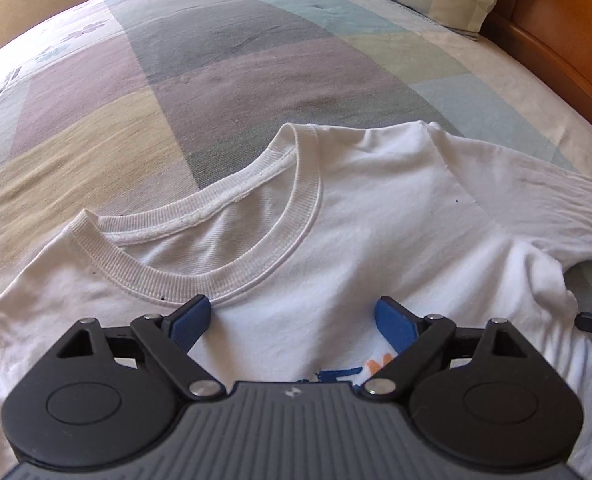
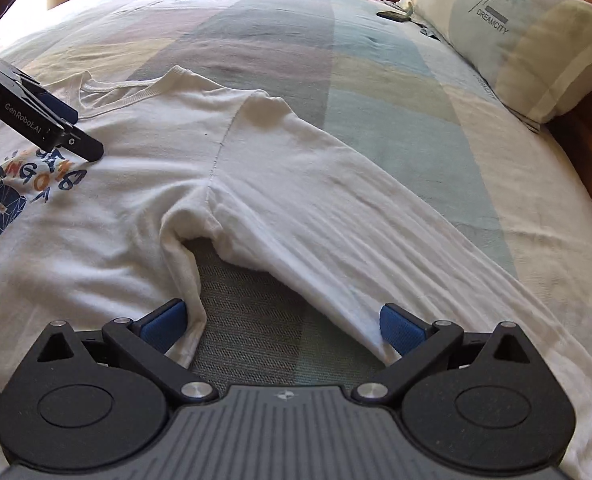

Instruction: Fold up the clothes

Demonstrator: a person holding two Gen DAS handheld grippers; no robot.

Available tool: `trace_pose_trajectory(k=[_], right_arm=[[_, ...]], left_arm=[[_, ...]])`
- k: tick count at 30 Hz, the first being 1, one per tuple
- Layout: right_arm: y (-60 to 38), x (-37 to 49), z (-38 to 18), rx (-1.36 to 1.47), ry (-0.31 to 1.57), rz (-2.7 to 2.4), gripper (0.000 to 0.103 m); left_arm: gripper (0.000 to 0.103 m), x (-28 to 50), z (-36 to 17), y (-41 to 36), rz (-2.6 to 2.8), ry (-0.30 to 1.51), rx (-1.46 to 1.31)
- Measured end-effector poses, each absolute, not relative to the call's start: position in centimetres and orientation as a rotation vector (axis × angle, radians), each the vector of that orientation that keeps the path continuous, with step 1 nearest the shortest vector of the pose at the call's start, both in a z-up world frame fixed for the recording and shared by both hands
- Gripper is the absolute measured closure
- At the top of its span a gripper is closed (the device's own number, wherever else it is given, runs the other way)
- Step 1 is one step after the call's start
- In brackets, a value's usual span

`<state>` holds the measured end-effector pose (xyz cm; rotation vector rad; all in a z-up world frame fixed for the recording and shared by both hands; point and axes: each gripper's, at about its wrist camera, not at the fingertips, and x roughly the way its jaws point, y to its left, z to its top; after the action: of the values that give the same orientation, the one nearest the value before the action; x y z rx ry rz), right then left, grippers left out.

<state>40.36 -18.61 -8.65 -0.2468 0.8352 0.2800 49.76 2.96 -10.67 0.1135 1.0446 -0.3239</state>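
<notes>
A white long-sleeved shirt with a blue and orange print lies face up on the bed. In the left wrist view my left gripper hovers open over the chest just below the ribbed collar, nothing between its fingers. The right wrist view shows the same shirt with its long sleeve stretched toward the lower right. My right gripper is open over the armpit gap, one blue pad at the body's side edge, the other at the sleeve's lower edge. The left gripper appears at the left over the print.
The bedspread has pastel blocks and extends far beyond the shirt. A pillow lies at the upper right by the wooden bed frame. A small dark object rests near the pillow.
</notes>
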Motion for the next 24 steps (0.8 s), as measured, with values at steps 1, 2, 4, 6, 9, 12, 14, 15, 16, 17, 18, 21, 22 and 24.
trace_pose_trajectory(k=[1, 2, 4, 6, 9, 12, 14, 15, 16, 17, 18, 21, 22, 24], right_arm=[[-18.7, 40.2, -8.7, -0.253, 0.839, 0.277, 0.0], [-18.9, 40.1, -8.7, -0.258, 0.843, 0.274, 0.0], [-19.1, 39.8, -8.8, -0.27, 0.85, 0.268, 0.0], [-18.1, 40.3, -8.7, -0.26, 0.828, 0.267, 0.0], [-15.4, 42.0, -9.2, -0.307, 0.772, 0.226, 0.0], [-15.6, 43.1, -10.2, -0.328, 0.795, 0.142, 0.0], [-17.7, 41.9, -10.7, -0.282, 0.831, 0.128, 0.0], [-18.7, 41.2, -10.9, -0.26, 0.849, 0.122, 0.0], [-19.3, 40.5, -10.9, -0.26, 0.876, 0.124, 0.0], [-19.9, 39.8, -10.9, -0.259, 0.903, 0.126, 0.0], [-20.5, 39.1, -10.9, -0.258, 0.929, 0.128, 0.0], [-20.9, 38.3, -9.9, -0.204, 0.936, 0.146, 0.0], [-20.5, 38.4, -9.3, -0.187, 0.908, 0.166, 0.0], [-19.6, 39.1, -8.3, -0.137, 0.843, 0.218, 0.0]], left_arm=[[0.013, 49.8, -10.7, 2.9, -0.326, 1.047, 0.12], [0.013, 49.8, -10.7, 2.8, -0.328, 1.049, 0.126], [0.013, 49.8, -10.7, 2.8, -0.333, 1.051, 0.132], [0.013, 49.8, -10.7, 3.0, -0.337, 1.053, 0.129], [0.013, 49.8, -10.7, 3.1, -0.347, 1.053, 0.132], [0.012, 49.7, -10.8, 3.2, -0.356, 1.052, 0.135], [0.012, 49.6, -10.8, 3.2, -0.357, 1.049, 0.131], [0.012, 49.6, -10.8, 3.2, -0.356, 1.048, 0.133], [0.011, 49.6, -10.9, 3.2, -0.355, 1.047, 0.134], [0.011, 49.6, -10.9, 3.1, -0.354, 1.046, 0.133], [0.011, 49.7, -10.9, 3.1, -0.353, 1.046, 0.131], [0.009, 49.7, -11.0, 3.0, -0.35, 1.042, 0.131], [0.009, 49.7, -11.0, 3.0, -0.349, 1.043, 0.132], [0.009, 49.7, -11.0, 2.9, -0.345, 1.045, 0.134]])
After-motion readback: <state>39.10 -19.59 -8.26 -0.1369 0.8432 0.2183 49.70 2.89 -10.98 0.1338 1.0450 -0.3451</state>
